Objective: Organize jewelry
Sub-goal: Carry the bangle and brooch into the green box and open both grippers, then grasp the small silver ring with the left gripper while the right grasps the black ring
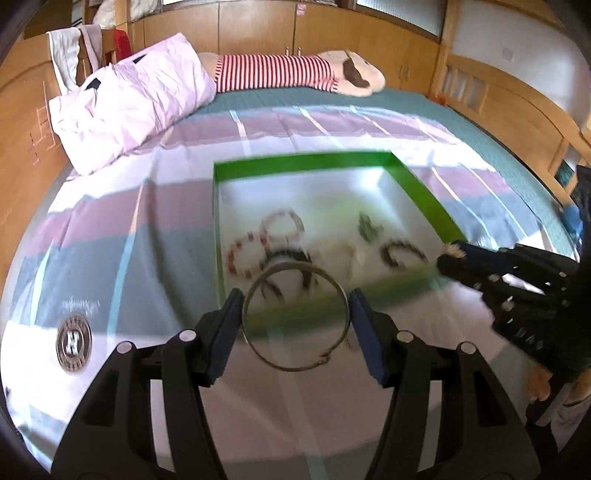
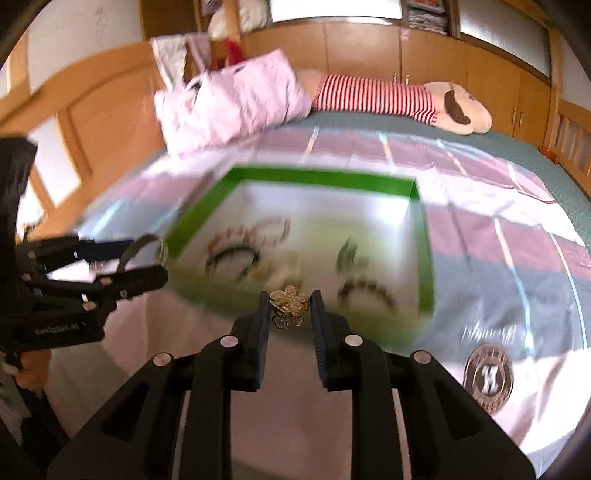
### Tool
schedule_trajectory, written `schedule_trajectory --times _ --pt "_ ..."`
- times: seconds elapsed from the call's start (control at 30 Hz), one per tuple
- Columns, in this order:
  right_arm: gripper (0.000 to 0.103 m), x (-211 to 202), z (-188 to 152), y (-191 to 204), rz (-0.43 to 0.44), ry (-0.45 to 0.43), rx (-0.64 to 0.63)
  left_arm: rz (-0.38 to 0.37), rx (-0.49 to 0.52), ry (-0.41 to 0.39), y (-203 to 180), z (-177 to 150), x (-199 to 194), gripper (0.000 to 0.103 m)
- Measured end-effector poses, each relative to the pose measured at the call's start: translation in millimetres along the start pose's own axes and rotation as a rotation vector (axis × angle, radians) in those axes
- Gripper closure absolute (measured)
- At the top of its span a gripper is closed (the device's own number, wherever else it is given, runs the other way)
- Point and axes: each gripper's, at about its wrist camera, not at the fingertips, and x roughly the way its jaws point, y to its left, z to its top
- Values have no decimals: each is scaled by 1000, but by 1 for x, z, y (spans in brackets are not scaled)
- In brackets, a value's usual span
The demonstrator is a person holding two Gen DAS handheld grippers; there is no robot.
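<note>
A green-rimmed box (image 1: 306, 161) with a white floor lies on the bed and holds several bracelets and small pieces, blurred by motion. My left gripper (image 1: 295, 319) is shut on a thin silver bangle (image 1: 255, 341), held between its blue pads just in front of the box's near rim. My right gripper (image 2: 290, 314) is shut on a gold flower-shaped brooch (image 2: 290, 301), also just before the near rim of the box (image 2: 317, 181). The left gripper with the bangle (image 2: 142, 247) shows at the left of the right wrist view; the right gripper (image 1: 448, 260) shows at the right of the left wrist view.
The box sits on a striped pink, grey and white bedsheet (image 1: 110, 236) with a round logo patch (image 1: 74, 341). A pink pillow (image 1: 129, 103) and a striped plush doll (image 1: 295, 72) lie at the bed's far end. Wooden cabinets (image 1: 258, 26) stand behind.
</note>
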Motion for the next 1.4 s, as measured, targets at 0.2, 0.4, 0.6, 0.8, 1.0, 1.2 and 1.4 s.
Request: schedule_trajectory --times 0.2,0.4,0.6,0.8,1.0,1.2,1.4 --pt "81 37 14 -31 -36 39 66 -16 -68 46 13 27 49 43" --pt "66 58 3 -33 -58 101 51 5 -38 47 1 38 77 42" --pt "51 33 9 -20 29 66 80 30 -5 35 -4 32 60 34" --pt "51 16 -20 12 212 179 31 65 -4 50 -2 9 22 27" --pt "51 60 -47 41 192 279 -28 82 -74 107 25 -50 -7 27" --pt "67 89 -63 65 73 287 -148 -33 -116 204 25 -105 -20 27" --pt "83 79 -66 61 68 285 -153 -93 9 269 -14 -141 -20 27"
